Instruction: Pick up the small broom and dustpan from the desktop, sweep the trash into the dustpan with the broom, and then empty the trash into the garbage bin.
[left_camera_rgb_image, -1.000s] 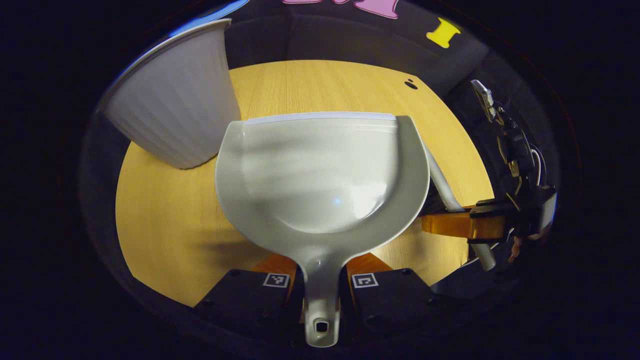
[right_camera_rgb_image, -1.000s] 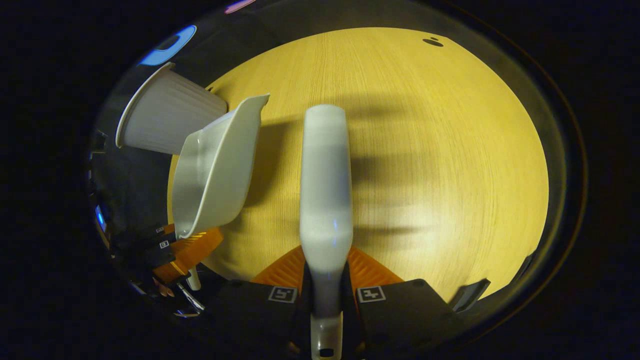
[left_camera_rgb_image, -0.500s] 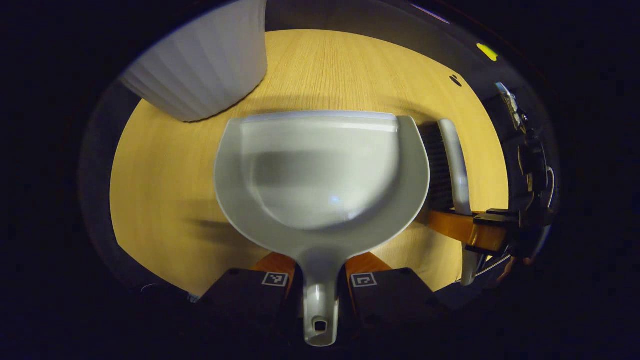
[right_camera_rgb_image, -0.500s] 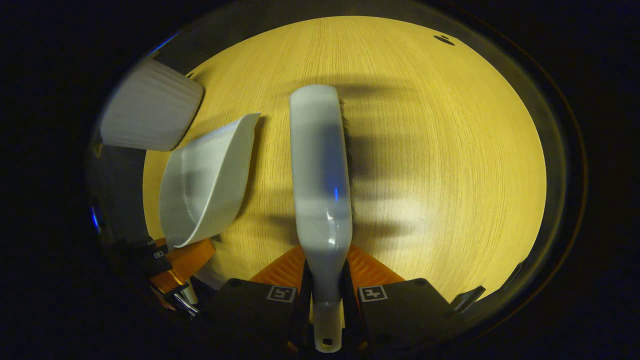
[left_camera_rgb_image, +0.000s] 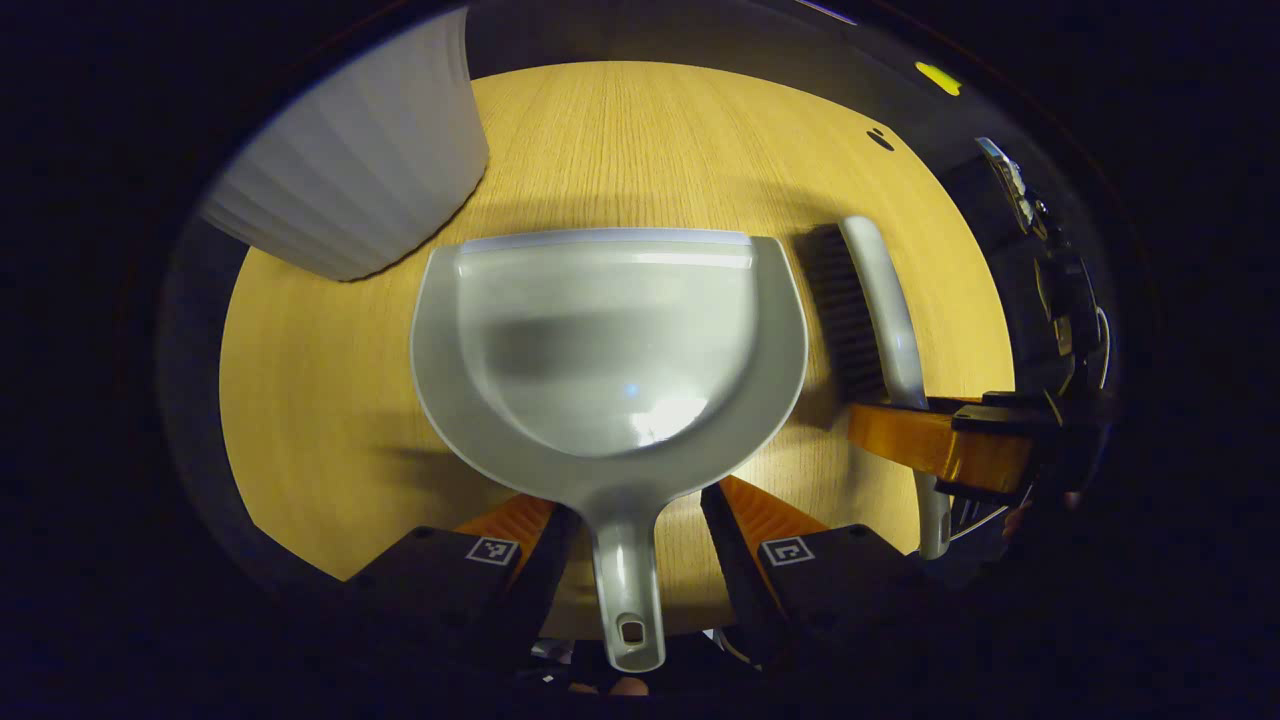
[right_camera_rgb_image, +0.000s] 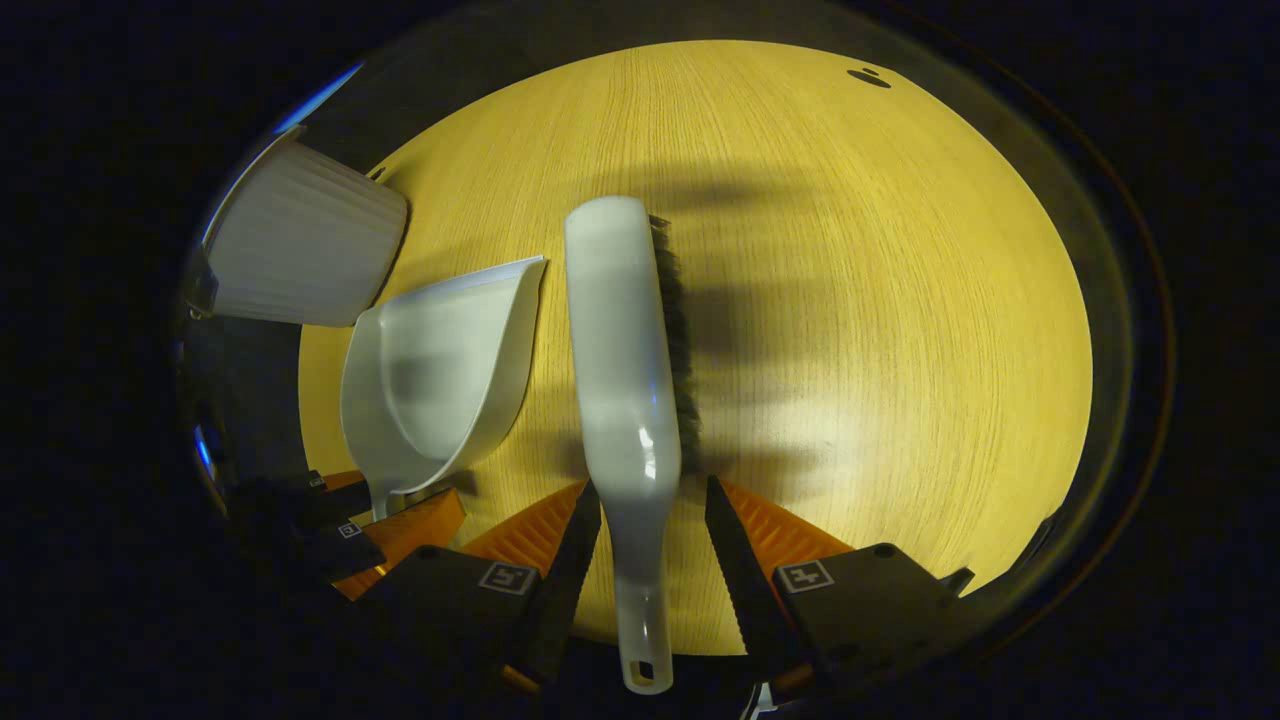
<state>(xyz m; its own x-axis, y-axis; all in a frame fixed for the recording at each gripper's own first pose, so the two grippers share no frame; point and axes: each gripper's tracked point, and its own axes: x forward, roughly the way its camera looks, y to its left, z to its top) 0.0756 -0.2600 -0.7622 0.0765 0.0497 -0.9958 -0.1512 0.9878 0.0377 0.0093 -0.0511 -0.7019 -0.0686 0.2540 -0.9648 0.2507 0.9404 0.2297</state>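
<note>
Wooden desktop (left_camera_rgb_image: 330, 400), tools set down.
Both grippers (left_camera_rgb_image: 628, 520) (right_camera_rgb_image: 645, 525) spread open; dustpan (left_camera_rgb_image: 610, 340) and broom (right_camera_rgb_image: 625, 350) handles point to 6 o'clock between fingers.

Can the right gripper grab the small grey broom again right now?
Probably yes: the right gripper is open, and the small grey broom has its handle lying between the spread fingers on the wooden table, nothing blocking.

Light wooden tabletop (right_camera_rgb_image: 850, 250) under warm light, dark booth wall (left_camera_rgb_image: 700, 40) behind
</note>
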